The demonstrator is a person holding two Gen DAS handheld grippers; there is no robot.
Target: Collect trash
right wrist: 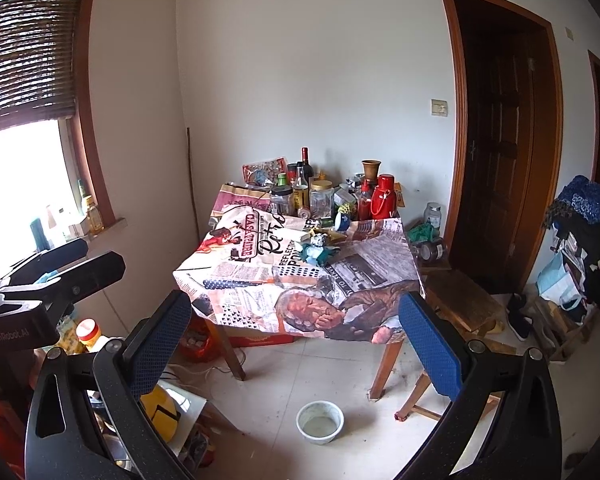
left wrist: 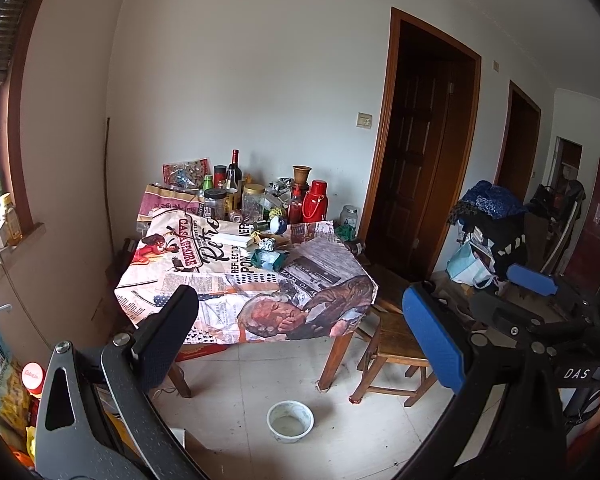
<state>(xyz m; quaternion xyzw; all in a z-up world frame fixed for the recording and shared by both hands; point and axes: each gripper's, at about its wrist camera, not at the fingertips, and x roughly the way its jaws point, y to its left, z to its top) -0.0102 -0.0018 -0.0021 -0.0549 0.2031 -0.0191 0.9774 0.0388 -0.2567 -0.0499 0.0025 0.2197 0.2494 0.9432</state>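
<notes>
A crumpled teal wrapper (left wrist: 269,260) lies near the middle of the surface (left wrist: 332,276), with a small foil ball (left wrist: 267,244) just behind it. Both sit in front of the jars and bottles (left wrist: 236,192) crowded along the far edge, by the wall. The surface is draped in a newspaper-print cloth, and its near half is bare.

The trash lies straight ahead of both tools and well apart from them, across open floor. The left tool (left wrist: 300,320) is wide open and holds nothing. The right tool (right wrist: 296,336) is also wide open and empty. Neither is clearly nearer. The wrapper's long axis looks roughly side to side, though it is too small to be sure.

A white bowl (left wrist: 290,421) stands on the floor below, between the tools and the surface.
</notes>
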